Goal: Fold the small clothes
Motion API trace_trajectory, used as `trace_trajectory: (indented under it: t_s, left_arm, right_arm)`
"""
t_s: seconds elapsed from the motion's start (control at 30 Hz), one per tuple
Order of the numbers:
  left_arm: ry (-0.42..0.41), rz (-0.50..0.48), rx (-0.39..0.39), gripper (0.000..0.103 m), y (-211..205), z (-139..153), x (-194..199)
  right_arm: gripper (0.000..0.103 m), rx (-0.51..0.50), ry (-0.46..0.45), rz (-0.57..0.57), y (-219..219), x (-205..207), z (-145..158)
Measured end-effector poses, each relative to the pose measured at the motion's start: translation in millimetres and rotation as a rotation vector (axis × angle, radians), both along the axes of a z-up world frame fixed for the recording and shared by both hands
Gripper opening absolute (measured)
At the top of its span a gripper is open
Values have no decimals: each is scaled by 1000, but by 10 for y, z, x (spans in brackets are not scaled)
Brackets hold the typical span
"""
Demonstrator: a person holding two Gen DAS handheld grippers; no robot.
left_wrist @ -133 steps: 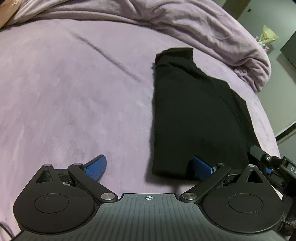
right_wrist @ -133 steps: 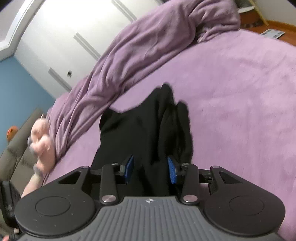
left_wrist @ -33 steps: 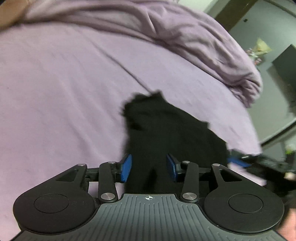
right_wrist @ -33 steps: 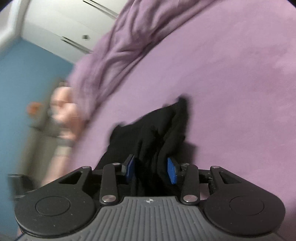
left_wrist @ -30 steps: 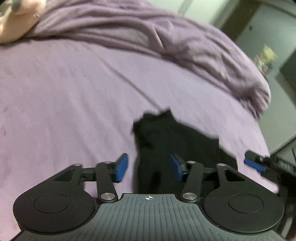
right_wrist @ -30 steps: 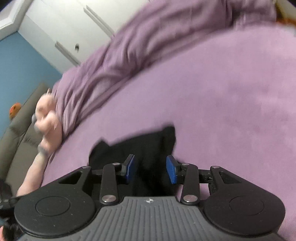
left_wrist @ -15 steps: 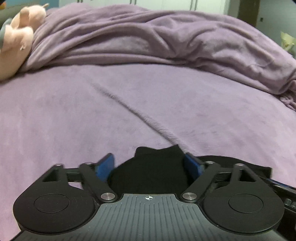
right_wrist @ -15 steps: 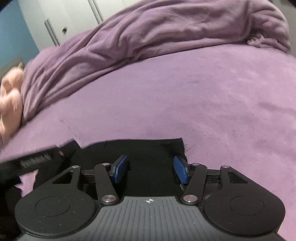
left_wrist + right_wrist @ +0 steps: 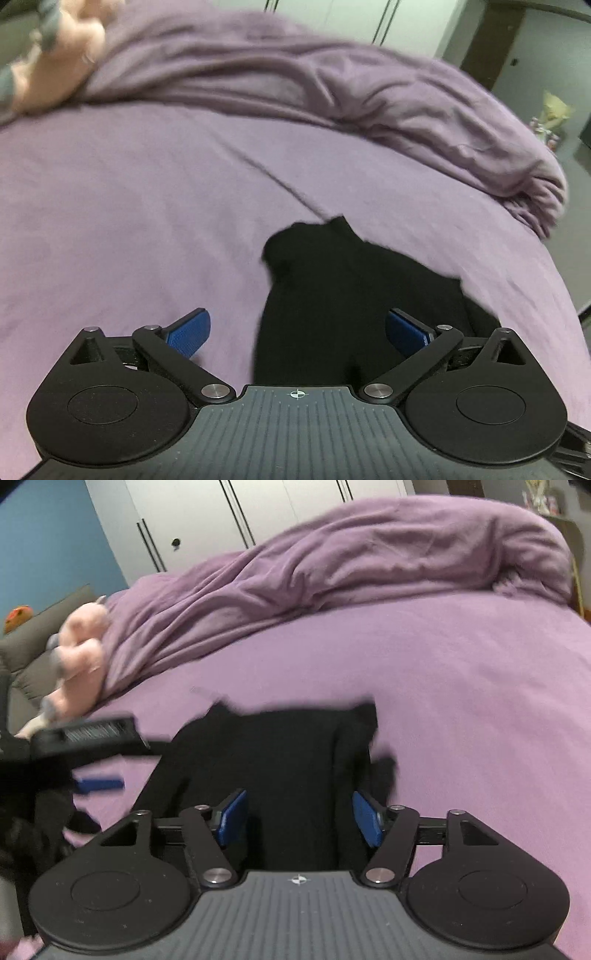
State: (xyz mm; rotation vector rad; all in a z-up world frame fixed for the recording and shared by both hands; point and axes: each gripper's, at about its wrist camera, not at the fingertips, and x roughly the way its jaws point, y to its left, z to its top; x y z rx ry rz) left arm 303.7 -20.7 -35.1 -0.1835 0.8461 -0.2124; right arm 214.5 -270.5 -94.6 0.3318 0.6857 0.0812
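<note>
The black garment (image 9: 354,295) lies folded on the purple bed (image 9: 129,221). It is below and between my left tongs (image 9: 297,332), which have just been opening and stand wide apart, not pressing it. My right tongs (image 9: 297,821) have also been opening; the cloth is between them, untouched. I can read no writing anywhere.

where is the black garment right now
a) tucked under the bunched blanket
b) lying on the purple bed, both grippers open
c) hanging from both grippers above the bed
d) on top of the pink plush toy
b: the black garment lies on the purple bed; the left gripper and right gripper stand open, their blue pads clear of the cloth, having just been opening.
</note>
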Motion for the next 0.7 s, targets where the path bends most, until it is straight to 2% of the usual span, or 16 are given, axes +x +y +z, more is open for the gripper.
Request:
trace_trajectory:
  t_s: [0.1,0.13,0.2,0.27,0.33,0.4,0.5,0.57,0.63,0.7]
  left_arm:
    - [31,-7,22,103,111,-35,-543]
    - [53,-11,31,103,126,-49,-638]
    - [84,-50,64,103,131,-115,-875]
    - [112,-53,125,103,128,-165,-1033]
    - [131,-42,155,103,128,-194,-1124]
    - [166,-21,172,103,155,-230,-1170]
    - [227,-10,198,103,133,-317,-1203]
    - [265,-19,219,103,106,-398,-1197]
    - [310,-25,231,103,93,-479,-1196]
    - [290,-33,234,103,113,-497,-1253]
  right_arm:
    - [63,-35,118,-3,-35,-446,-194]
    - [62,-53,132,-26,-75,-554,-247]
    - [63,-60,104,-88,-156,-707,-226]
    - [63,-125,133,-187,-193,-746,-164]
    - [62,-117,176,-239,-238,-756,-95]
    - [63,-65,211,-215,-250,-780,-62]
    - [73,-16,270,-170,-143,-883,-69]
    - [83,-52,288,-140,6,-956,-88]
    - [86,-102,314,-109,137,-1004,-129]
    - [92,-149,342,-102,237,-1028,-155]
